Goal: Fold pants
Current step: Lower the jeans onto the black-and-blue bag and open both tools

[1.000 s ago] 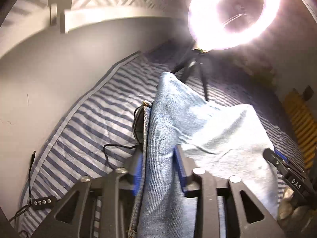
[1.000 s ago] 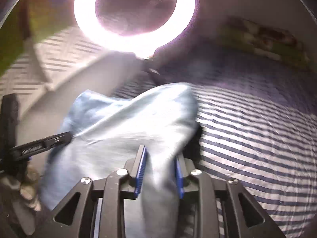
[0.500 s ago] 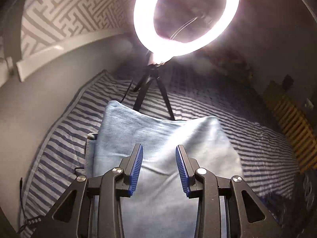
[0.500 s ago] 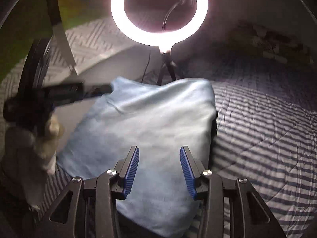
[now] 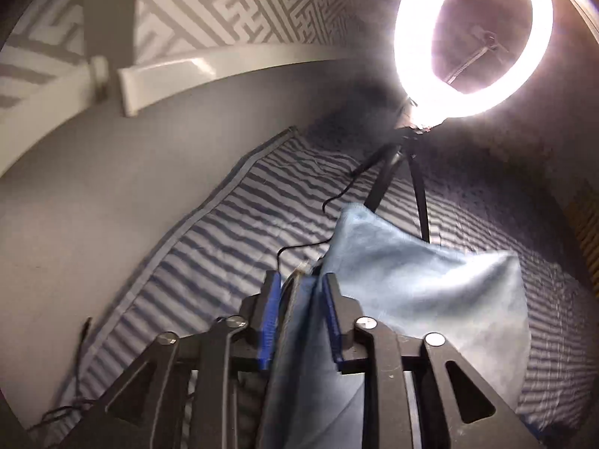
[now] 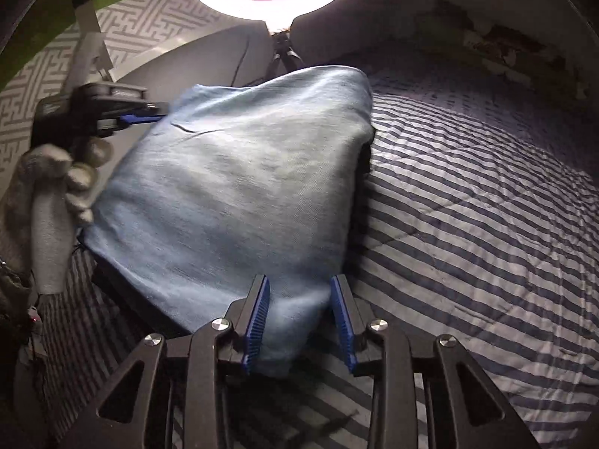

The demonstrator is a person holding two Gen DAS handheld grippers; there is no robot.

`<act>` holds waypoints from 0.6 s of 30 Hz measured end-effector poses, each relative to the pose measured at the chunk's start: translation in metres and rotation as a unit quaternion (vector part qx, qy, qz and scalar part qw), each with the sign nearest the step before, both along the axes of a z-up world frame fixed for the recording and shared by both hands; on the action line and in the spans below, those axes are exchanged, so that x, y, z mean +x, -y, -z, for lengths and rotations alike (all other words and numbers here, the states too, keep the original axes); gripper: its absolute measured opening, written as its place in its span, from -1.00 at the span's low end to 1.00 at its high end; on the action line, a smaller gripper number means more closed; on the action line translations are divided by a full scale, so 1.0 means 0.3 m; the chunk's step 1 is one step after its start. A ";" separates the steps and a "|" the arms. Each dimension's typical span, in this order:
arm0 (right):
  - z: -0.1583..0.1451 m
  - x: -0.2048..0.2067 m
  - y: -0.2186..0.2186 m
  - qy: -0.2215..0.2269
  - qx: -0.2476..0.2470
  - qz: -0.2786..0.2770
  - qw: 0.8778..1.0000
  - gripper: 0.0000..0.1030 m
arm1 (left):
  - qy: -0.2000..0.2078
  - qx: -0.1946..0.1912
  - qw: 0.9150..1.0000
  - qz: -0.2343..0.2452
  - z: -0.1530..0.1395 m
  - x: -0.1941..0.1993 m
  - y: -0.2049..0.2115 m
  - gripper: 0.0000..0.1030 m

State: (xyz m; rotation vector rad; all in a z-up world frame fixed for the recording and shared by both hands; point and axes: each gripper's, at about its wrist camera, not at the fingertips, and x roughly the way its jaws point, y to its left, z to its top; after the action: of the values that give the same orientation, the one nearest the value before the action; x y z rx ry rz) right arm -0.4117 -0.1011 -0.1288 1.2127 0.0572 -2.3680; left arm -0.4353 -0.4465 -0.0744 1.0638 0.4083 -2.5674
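Pants [image 6: 232, 187] made of soft light-blue denim lie folded in a thick pad on the blue and white striped bed cover [image 6: 468, 224]. They sit near the tall round ring lamp [image 5: 473, 33] on its black three-leg stand [image 5: 393, 172], so the work is well lit.

The left gripper [image 5: 299, 318] has been closing its blue fingers [image 5: 270, 321], and now a bunched edge of the pants is pinched between them. That edge hangs up off the bed, so I think the hand is holding it to pull that side straight or to start one more fold. In the right wrist view the same gripper shows at the left side of the pants, held by a hand in a grey glove [image 6: 56, 172].

The right gripper [image 6: 299, 318] has been closing too. A near corner of the pants sits between its fingers, against the left one, but there is a gap by the other. So it is narrow but not yet holding. I think it is there to take that corner, so both hands can lift the near side together.

A thin black cord [image 5: 299, 247] lies on the bed just beside the pants. It could get caught in the fold.
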 end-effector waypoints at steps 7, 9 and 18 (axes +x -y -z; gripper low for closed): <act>-0.083 0.142 -0.125 0.006 -0.011 0.033 0.999 -0.41 | 0.007 -0.021 0.995 0.093 -0.018 0.282 -0.212 -0.20; -0.118 0.209 -0.149 0.002 -0.006 0.034 0.999 -0.40 | 0.034 -0.029 0.992 0.114 0.026 0.338 -0.299 -0.09; -0.309 0.567 -0.325 -0.027 0.000 0.061 0.998 -0.23 | 0.056 -0.027 0.993 0.105 -0.023 0.651 -0.588 -0.05</act>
State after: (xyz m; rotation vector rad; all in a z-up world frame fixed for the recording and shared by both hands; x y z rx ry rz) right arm -0.2417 -0.0034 -0.0362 1.1818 0.0001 -2.5064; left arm -0.2401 -0.2701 -0.0675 1.2842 0.2075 -2.6652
